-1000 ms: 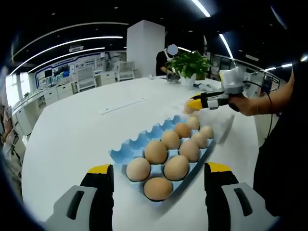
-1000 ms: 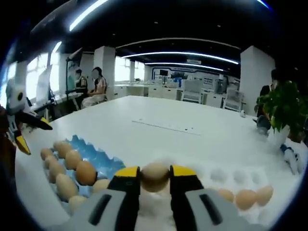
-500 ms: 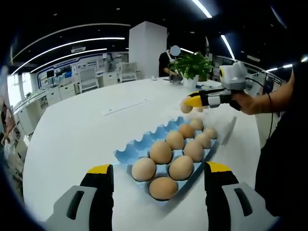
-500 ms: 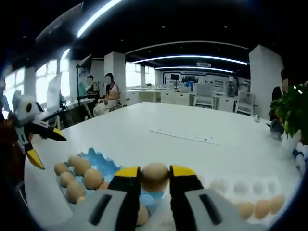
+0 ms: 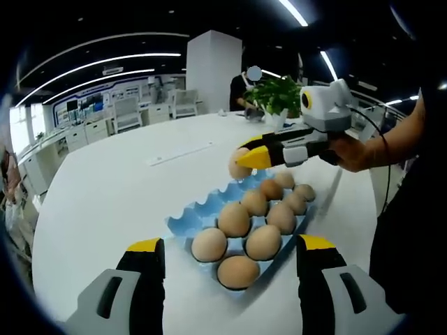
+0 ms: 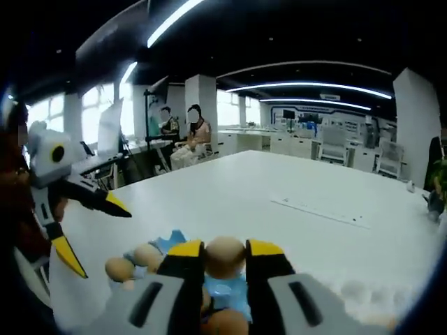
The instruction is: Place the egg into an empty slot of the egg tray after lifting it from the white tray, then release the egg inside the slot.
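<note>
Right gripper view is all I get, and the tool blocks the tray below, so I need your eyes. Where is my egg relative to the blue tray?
Observer: In the left gripper view, the right tool holds the egg above the far-left edge of the blue egg tray.
Operator: Are there empty slots there?
Observer: Yes. The tray's left column looks empty; the eggs in the tray fill the other two columns.
Operator: Is the left tool in the way?
Observer: No. The left tool is open, at the tray's near end, holding nothing.
</note>
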Demonstrator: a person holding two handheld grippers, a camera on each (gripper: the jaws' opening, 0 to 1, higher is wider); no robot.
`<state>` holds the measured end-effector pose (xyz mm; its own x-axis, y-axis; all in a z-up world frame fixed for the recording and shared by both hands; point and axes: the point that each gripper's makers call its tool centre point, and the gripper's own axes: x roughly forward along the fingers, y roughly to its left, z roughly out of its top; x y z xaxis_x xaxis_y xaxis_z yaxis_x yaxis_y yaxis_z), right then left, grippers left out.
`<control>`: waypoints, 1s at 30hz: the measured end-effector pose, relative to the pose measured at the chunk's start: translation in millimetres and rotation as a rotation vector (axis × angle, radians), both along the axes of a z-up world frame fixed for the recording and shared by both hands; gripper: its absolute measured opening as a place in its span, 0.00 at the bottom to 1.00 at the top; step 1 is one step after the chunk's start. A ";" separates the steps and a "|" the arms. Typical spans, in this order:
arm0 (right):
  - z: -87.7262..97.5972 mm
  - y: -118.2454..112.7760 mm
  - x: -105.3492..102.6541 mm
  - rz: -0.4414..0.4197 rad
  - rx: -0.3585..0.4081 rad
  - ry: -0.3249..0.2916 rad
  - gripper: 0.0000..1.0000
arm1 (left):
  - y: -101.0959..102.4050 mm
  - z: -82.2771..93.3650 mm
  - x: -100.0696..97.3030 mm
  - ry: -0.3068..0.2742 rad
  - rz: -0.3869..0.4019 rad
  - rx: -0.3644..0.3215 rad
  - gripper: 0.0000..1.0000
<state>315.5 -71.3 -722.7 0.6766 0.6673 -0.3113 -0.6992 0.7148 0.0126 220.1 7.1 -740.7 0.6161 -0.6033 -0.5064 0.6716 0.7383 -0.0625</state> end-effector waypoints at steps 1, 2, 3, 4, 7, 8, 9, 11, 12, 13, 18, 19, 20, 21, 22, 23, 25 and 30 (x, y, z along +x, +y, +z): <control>-0.6 8.0 0.0 0.012 -0.002 0.000 0.22 | 2.1 -1.1 0.6 0.003 -0.003 0.000 0.77; -1.7 13.7 -0.4 0.023 -0.005 0.005 0.22 | 2.7 -1.3 0.5 0.004 -0.004 0.000 0.77; -1.9 18.6 -0.3 0.026 -0.001 0.005 0.22 | 4.2 -1.6 0.5 0.005 -0.010 -0.002 0.77; -2.6 24.3 -0.7 0.034 0.000 0.006 0.22 | 5.1 -1.8 0.4 0.005 -0.015 -0.001 0.77; -5.9 45.5 -2.4 0.053 0.014 0.028 0.22 | 9.3 -2.8 1.5 0.009 -0.024 0.003 0.77; -6.9 50.0 -2.3 0.052 0.014 0.029 0.22 | 10.0 -1.5 2.6 0.005 -0.032 0.003 0.77; -7.6 55.8 -2.8 0.055 0.015 0.028 0.22 | 10.4 -0.5 3.6 0.001 -0.037 0.003 0.77; -10.9 68.7 -3.7 0.075 0.007 0.032 0.22 | 11.2 1.5 5.4 -0.004 -0.045 0.002 0.77; -13.4 75.4 -3.6 0.085 0.004 0.034 0.22 | 11.7 2.6 6.0 -0.006 -0.051 0.000 0.77; -16.4 79.6 -3.5 0.093 -0.004 0.039 0.22 | 12.0 3.1 6.4 -0.007 -0.053 -0.002 0.77; -34.6 94.1 -3.8 0.106 -0.035 0.082 0.22 | 15.1 4.1 7.5 -0.009 -0.068 -0.004 0.77; -35.6 95.8 -3.9 0.108 -0.037 0.081 0.22 | 15.7 3.8 7.6 -0.008 -0.070 -0.003 0.77; -38.5 97.7 -3.3 0.109 -0.051 0.084 0.22 | 17.1 3.2 7.9 -0.004 -0.071 -0.003 0.77; -39.5 98.0 -3.0 0.107 -0.055 0.086 0.22 | 17.9 3.2 8.0 -0.005 -0.069 -0.004 0.77; -40.9 98.7 -2.0 0.107 -0.055 0.083 0.22 | 19.2 3.5 8.2 -0.007 -0.068 -0.005 0.77; -42.5 99.2 -1.5 0.109 -0.057 0.087 0.22 | 20.0 3.8 8.3 -0.008 -0.067 -0.006 0.77; -48.9 97.2 -2.1 0.105 -0.079 0.100 0.22 | 22.2 4.7 8.5 -0.009 -0.063 -0.011 0.77; -53.1 92.1 0.7 0.098 -0.060 0.133 0.22 | 24.3 3.6 9.2 -0.008 -0.056 -0.014 0.77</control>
